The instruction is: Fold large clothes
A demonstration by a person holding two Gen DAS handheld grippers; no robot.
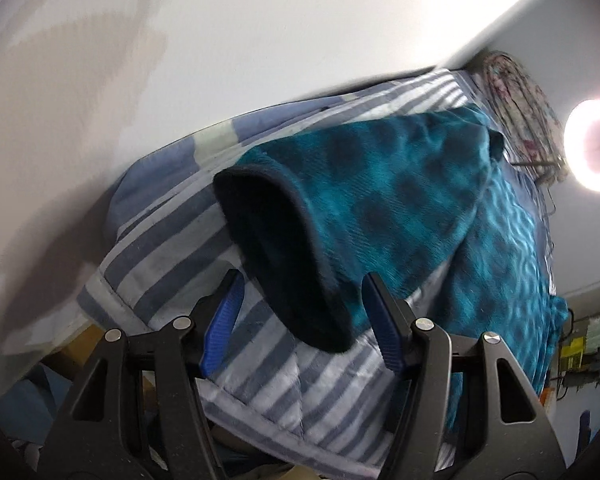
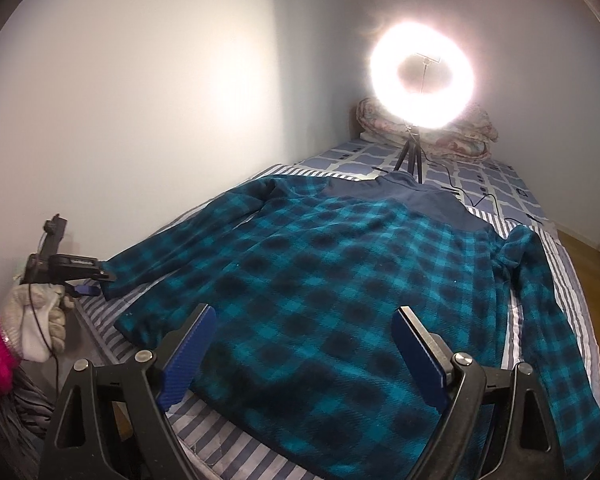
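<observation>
Two grippers worked the plaid fleece shirt [image 2: 340, 280], which lay back-up and spread flat on the striped quilt [image 2: 228, 444] over the bed, filling the middle of the right wrist view. Its long axis ran from the hem at lower centre to the navy collar [image 2: 396, 184] at upper centre, pointing toward the ring light [image 2: 422, 74]. One sleeve reached to the left edge of the frame, the other trailed down the right edge. The left gripper [image 1: 302, 312] stood part open, its blue pads either side of the dark sleeve cuff [image 1: 284, 264] but apparently not yet pinching it. The right gripper [image 2: 302, 356] hovered wide open over the hem, holding nothing. Best bet, judging from here: bite the cuff deep, then carry that sleeve straight across the back.
</observation>
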